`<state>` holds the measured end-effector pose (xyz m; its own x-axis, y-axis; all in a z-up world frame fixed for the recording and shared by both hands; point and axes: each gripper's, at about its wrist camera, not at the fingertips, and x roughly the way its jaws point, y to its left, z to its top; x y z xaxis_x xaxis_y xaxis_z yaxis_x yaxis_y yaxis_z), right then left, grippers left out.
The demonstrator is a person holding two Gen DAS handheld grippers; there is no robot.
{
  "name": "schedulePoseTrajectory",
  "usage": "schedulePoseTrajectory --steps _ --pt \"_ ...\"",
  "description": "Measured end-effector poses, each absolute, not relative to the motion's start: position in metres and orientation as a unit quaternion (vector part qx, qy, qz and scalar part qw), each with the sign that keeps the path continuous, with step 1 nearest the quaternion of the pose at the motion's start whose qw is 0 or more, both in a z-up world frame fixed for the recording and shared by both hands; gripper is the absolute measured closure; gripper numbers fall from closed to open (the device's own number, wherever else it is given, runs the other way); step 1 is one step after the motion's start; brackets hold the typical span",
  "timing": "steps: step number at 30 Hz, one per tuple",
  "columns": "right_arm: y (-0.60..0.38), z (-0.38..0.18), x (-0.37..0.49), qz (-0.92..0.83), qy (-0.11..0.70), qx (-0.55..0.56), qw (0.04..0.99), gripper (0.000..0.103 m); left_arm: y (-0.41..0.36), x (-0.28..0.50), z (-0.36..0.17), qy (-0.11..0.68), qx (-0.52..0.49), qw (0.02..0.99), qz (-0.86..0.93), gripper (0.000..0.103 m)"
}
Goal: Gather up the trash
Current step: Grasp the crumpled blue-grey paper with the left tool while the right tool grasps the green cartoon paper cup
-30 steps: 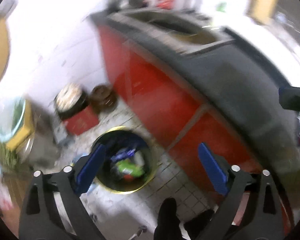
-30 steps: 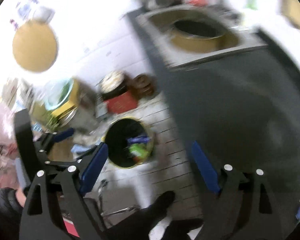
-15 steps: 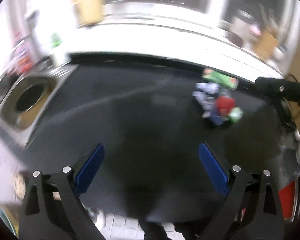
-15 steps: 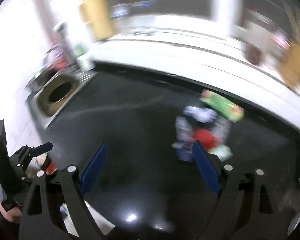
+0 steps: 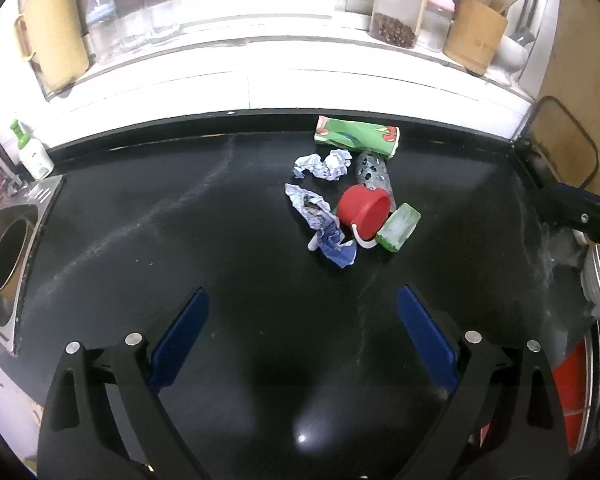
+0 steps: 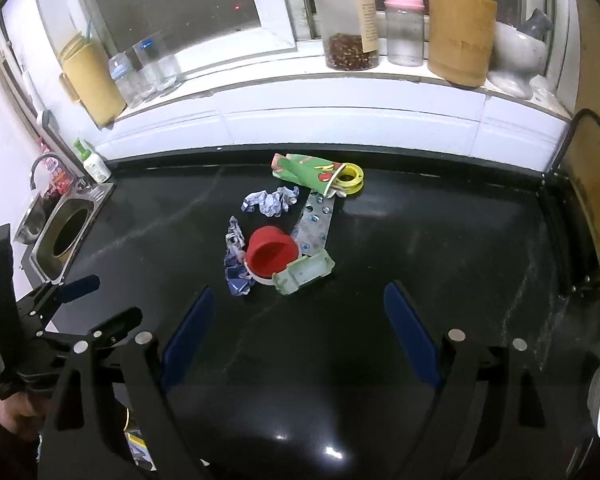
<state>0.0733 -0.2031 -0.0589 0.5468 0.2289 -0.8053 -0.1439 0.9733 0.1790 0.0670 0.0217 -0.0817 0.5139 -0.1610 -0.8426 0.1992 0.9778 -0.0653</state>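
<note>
A pile of trash lies on the black countertop (image 5: 180, 240). In it are a green paper cup (image 5: 356, 136) on its side, crumpled blue-white paper (image 5: 324, 164), a silver blister pack (image 5: 374, 172), a red cup (image 5: 364, 210), a pale green plastic box (image 5: 398, 228) and another paper wad (image 5: 320, 224). The right wrist view adds a yellow tape ring (image 6: 350, 178) at the green cup (image 6: 308, 170). My left gripper (image 5: 302, 298) is open and empty, short of the pile. My right gripper (image 6: 299, 291) is open and empty, just in front of the red cup (image 6: 270, 254).
A steel sink (image 6: 66, 236) is set into the counter's left end, with a soap bottle (image 5: 32, 152) behind it. The window sill holds a yellow jug (image 6: 92, 80), bottles, a jar (image 6: 348, 20) and a bamboo utensil holder (image 6: 460, 28). A wooden board (image 5: 572, 92) stands at the right.
Both views swung from the floor, with its trash bin beside the red cabinet, up and across to the countertop. Both grippers stayed open and now face the trash pile.
</note>
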Motion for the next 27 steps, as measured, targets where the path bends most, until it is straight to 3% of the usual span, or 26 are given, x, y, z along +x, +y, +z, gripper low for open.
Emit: schedulePoseTrajectory --steps 14,27 --pt "-0.196 -0.087 0.151 0.147 0.482 0.008 0.864 0.020 -0.009 0.130 -0.135 0.514 0.039 0.852 -0.095 0.011" --pt "-0.162 -0.168 0.296 0.183 0.527 -0.095 0.824 0.020 -0.017 0.193 -0.204 0.569 0.018 0.815 -0.109 0.014"
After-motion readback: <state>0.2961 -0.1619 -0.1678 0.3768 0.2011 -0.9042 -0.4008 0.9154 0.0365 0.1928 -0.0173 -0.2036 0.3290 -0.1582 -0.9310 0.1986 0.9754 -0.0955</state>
